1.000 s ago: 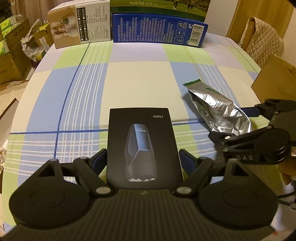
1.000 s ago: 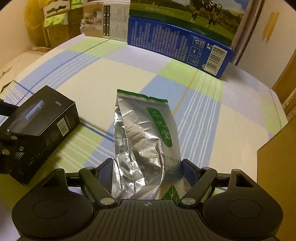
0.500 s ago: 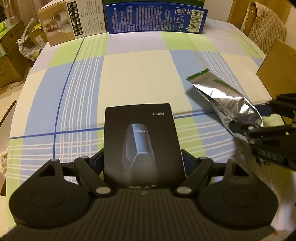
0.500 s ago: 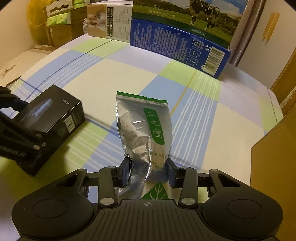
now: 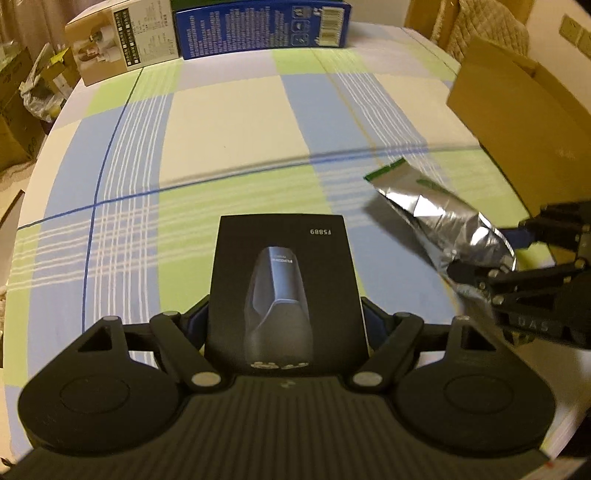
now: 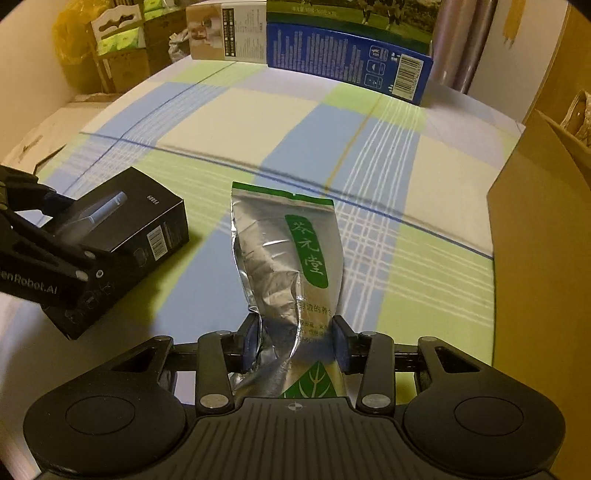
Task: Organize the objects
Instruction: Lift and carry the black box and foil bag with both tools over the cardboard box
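Observation:
My left gripper is shut on a black shaver box marked FS889 and holds it above the checked tablecloth. The box and the left gripper also show at the left of the right wrist view, lifted off the cloth. My right gripper is shut on the lower end of a silver foil pouch with a green label, raised off the table. In the left wrist view the pouch hangs from the right gripper at the right.
A blue carton and a white printed box stand at the table's far edge. An open brown cardboard box stands at the right, also showing in the right wrist view. Cardboard boxes crowd the floor beyond the left edge.
Both grippers have lifted and drawn back with their loads. The right gripper closed on the foil pouch a second ago and raised it. The left gripper kept its grip on the black box.

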Action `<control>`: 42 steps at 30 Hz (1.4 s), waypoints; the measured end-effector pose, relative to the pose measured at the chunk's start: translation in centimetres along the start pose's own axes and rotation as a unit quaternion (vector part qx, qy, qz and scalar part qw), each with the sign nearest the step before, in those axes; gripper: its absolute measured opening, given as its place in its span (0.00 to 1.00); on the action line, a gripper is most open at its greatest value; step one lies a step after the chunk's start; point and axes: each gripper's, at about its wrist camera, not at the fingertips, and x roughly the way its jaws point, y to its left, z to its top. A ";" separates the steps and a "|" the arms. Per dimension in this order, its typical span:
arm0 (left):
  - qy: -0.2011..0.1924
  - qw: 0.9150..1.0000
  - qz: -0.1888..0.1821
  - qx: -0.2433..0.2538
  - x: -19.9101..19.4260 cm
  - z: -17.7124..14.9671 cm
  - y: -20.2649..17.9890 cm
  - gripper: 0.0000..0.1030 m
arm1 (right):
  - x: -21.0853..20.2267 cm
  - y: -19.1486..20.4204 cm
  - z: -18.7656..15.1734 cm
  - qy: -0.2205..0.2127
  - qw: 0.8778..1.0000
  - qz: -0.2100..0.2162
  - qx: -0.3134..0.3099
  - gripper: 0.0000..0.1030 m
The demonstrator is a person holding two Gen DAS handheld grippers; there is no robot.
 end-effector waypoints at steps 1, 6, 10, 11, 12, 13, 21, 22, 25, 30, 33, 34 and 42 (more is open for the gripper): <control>0.003 1.000 0.000 0.002 0.1 -0.2 -0.2 0.74 | 0.0 0.1 -0.1 0.001 1.000 0.000 -0.002 0.41; 0.011 1.000 0.005 0.017 0.5 -0.2 -0.8 0.74 | 0.7 0.1 0.2 0.010 1.000 0.003 -0.019 0.56; 0.030 0.999 0.007 0.039 1.1 0.5 -1.0 0.75 | 1.7 -0.1 0.4 0.024 0.999 0.010 -0.025 0.62; 0.032 0.999 0.009 0.042 1.2 0.7 -1.1 0.75 | 1.8 -0.3 0.7 0.031 0.999 0.016 -0.019 0.62; 0.035 0.998 0.010 0.046 1.3 0.9 -1.1 0.75 | 1.9 -0.4 0.8 0.037 0.999 0.018 -0.017 0.62; 0.038 0.998 0.010 0.050 1.5 1.0 -1.2 0.75 | 2.1 -0.5 1.0 0.042 0.999 0.021 -0.017 0.62; 0.063 0.996 -0.001 0.063 2.2 1.1 -1.2 0.74 | 1.4 0.0 1.4 0.050 0.997 0.018 -0.053 0.38; 0.065 0.996 -0.002 0.067 2.1 1.1 -1.2 0.74 | 1.3 0.1 1.5 0.051 0.997 0.020 -0.056 0.37; 0.068 0.994 -0.006 0.086 1.4 0.9 -1.4 0.74 | 0.6 0.4 1.3 0.050 0.996 0.026 -0.064 0.36; 0.064 0.992 -0.005 0.106 -0.5 0.8 -1.4 0.74 | -1.4 0.8 0.9 0.039 0.996 0.024 -0.076 0.36; 0.060 0.992 -0.002 0.115 -2.0 0.9 -1.7 0.74 | -2.9 0.7 0.7 0.031 0.996 0.022 -0.076 0.36; 0.057 0.991 -0.001 0.118 -2.4 0.9 -1.8 0.74 | -3.4 0.7 0.7 0.028 0.996 0.021 -0.077 0.36; 0.031 0.992 0.001 0.119 -6.4 1.1 -3.7 0.74 | -8.5 -0.1 0.0 -0.003 0.998 0.010 -0.059 0.36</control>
